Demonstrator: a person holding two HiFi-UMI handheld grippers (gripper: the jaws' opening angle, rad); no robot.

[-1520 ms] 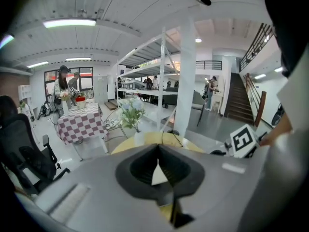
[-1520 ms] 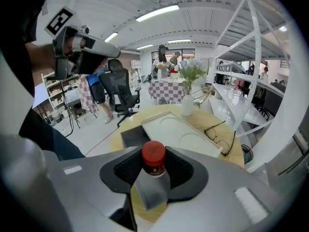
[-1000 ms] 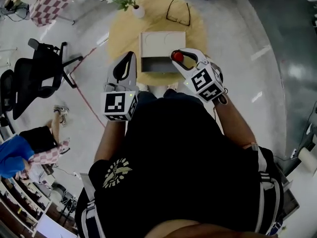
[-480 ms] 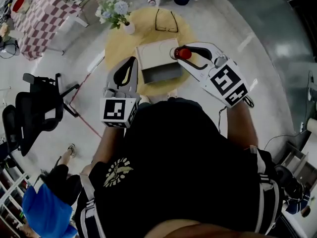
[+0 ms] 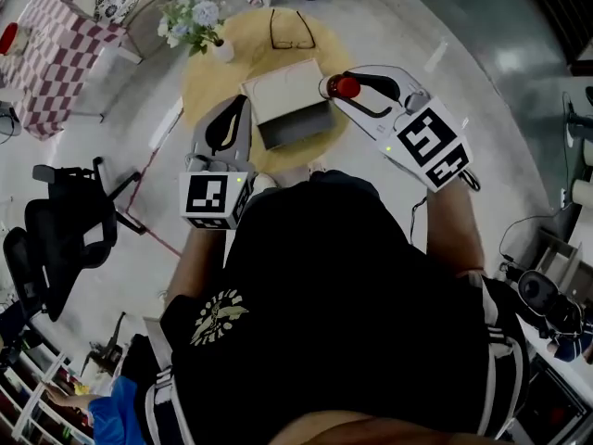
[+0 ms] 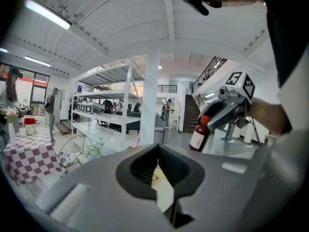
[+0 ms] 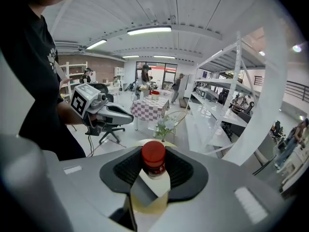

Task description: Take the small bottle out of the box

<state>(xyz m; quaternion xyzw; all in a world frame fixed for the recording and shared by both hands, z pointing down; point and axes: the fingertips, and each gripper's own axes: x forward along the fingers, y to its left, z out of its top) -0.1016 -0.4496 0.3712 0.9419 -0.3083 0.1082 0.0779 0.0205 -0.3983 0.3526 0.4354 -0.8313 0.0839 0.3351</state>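
A small brown bottle (image 5: 346,87) with a red cap (image 7: 153,153) and a white label is held upright in my right gripper (image 5: 335,85). It hangs just off the right edge of the open beige box (image 5: 278,86) on the round yellow table (image 5: 208,86). In the left gripper view the bottle (image 6: 198,135) hangs from the right gripper (image 6: 219,116), clear of everything. My left gripper (image 5: 239,111) hovers at the box's left side, shut and empty. From the right gripper view the left gripper (image 7: 112,115) points toward the table.
Black glasses (image 5: 291,28) lie behind the box, and a vase of flowers (image 5: 199,21) stands at the table's back left. A black office chair (image 5: 65,221) and a checked table (image 5: 46,58) are on the floor to the left. Shelving racks (image 6: 106,112) stand further off.
The right gripper, still holding the bottle, has drawn a little away from the box to its right. The left gripper stays beside the box. The head camera has shifted.
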